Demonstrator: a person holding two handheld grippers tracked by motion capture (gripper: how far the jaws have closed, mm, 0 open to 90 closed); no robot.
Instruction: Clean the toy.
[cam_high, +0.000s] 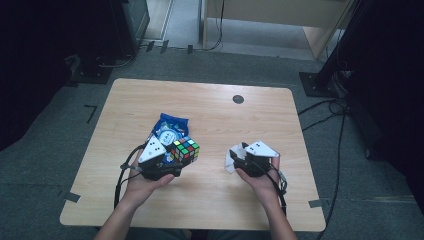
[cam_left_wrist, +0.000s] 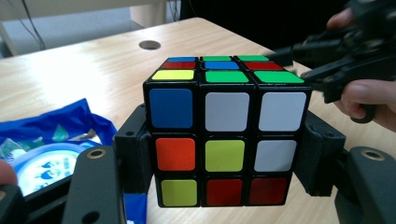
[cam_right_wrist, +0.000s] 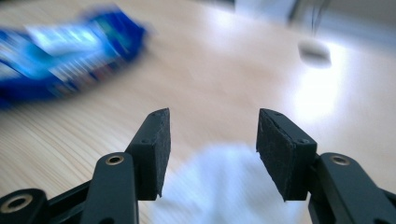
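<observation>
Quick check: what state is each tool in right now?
Left tool: shut on the puzzle cube.
Right tool: open, nothing gripped; white cloth lies under it.

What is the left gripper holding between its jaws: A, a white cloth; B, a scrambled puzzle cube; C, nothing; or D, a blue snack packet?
B: in the left gripper view the puzzle cube sits clamped between the left gripper's black pads, above the table.

In the right gripper view the blue plastic snack packet (cam_right_wrist: 65, 56) beyond the jaws is smeared by motion, its print unreadable, and the left edge cuts it off. The white crumpled thing (cam_right_wrist: 224, 186) under the jaws is too blurred to identify. In the left gripper view the multicoloured puzzle cube (cam_left_wrist: 224, 140) hides the pads gripping it.
</observation>
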